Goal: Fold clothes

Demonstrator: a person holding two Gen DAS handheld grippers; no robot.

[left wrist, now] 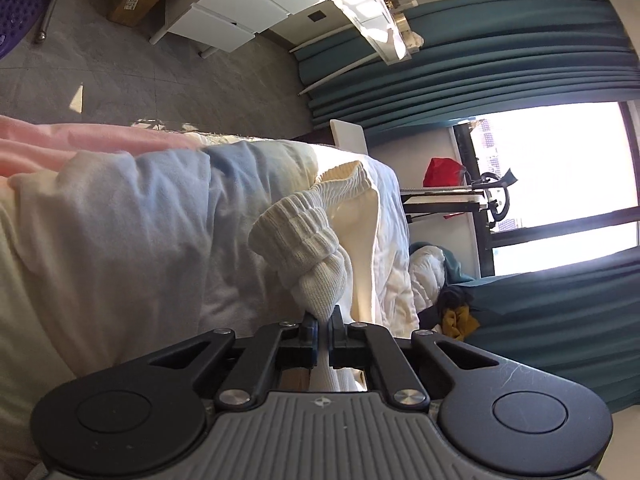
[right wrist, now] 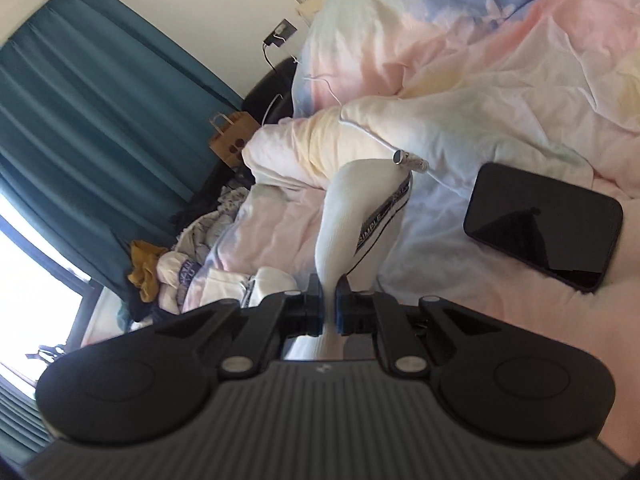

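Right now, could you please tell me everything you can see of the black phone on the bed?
The black phone is a slim glossy slab with rounded corners and a dark screen that mirrors the light. It lies flat, face up and slanted, on the pastel duvet. Nothing else touches it; it lies clear of the white garment.

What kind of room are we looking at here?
Most likely a bedroom: a bed with a pastel duvet, teal curtains beside a big window, and a heap of clothes near the bed.
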